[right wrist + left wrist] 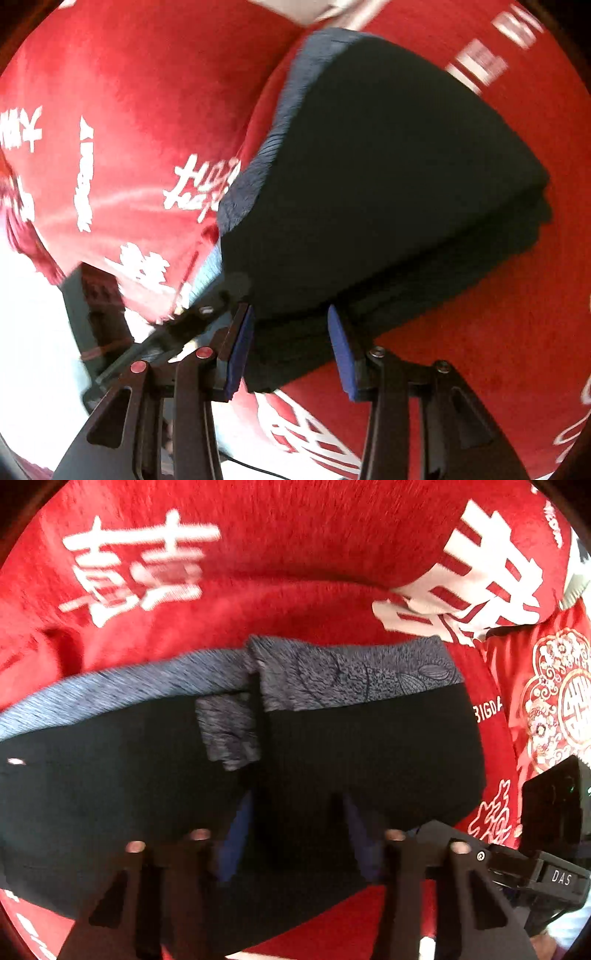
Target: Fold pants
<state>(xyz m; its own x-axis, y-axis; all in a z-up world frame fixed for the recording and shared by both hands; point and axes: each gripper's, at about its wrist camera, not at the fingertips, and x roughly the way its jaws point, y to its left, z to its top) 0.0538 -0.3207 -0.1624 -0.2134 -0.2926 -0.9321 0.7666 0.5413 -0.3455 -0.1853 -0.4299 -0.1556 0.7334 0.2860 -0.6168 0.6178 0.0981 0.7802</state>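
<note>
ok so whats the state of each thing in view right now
pants: folded into a thick stack, grey waistband showing
left hand-held gripper: open, fingers straddling the pants' near edge
right hand-held gripper: open, fingers either side of the stack's corner
red blanket: spread under the pants, rumpled

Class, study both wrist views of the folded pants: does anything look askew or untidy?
Yes. On the black pants, the grey waistband is uneven: a grey flap hangs down over the black cloth near the middle, instead of lying flush. Both claws, left and right, stand open.
</note>
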